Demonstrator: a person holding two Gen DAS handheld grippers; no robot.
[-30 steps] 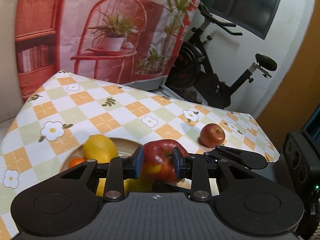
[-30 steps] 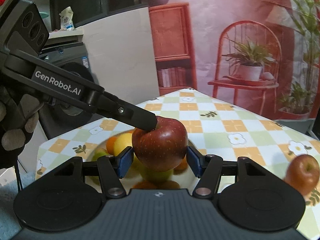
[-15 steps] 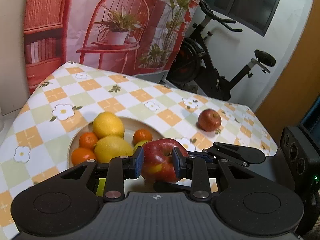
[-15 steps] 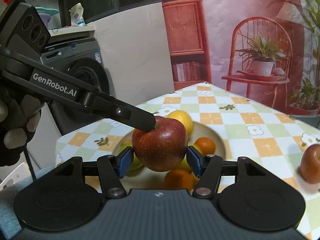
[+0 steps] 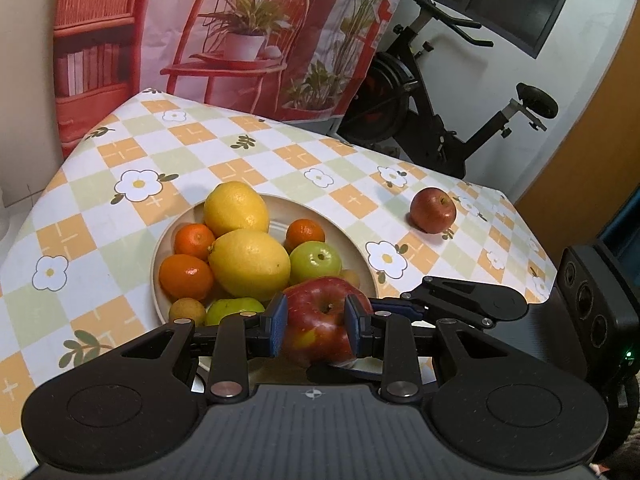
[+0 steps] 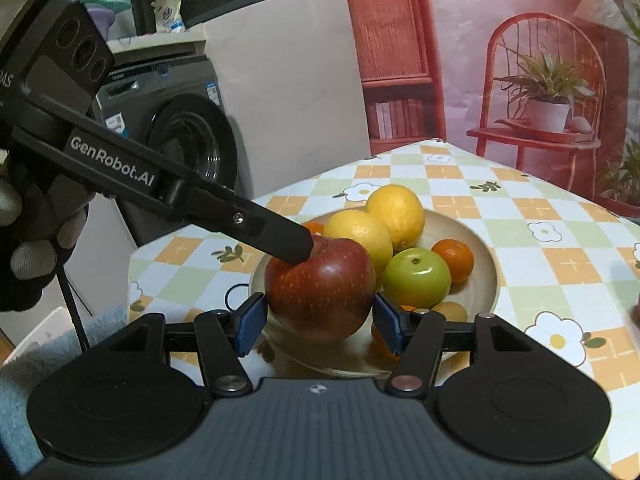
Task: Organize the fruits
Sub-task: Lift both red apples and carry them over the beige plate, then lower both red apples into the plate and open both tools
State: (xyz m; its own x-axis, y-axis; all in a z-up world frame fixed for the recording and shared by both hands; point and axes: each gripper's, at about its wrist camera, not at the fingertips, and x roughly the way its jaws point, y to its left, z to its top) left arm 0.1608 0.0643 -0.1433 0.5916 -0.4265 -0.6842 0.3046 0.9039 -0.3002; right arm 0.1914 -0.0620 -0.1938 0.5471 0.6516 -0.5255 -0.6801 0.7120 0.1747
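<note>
Red apple clamped by left tongs and right tongs together, above plate rim. Plate holds lemons, oranges, green apples; second apple remains on bench.

A checked vinyl tablecloth in orange, pale green and white squares with printed white flowers covers the table. Behind its far edge hangs a printed backdrop picturing a red chair with a potted plant and a red bookshelf. To the far right stands a black exercise bike against a white wall, with an orange wooden door beside it. On the far left, in the right wrist view, a grey front-loading washing machine sits beside a white panel.
</note>
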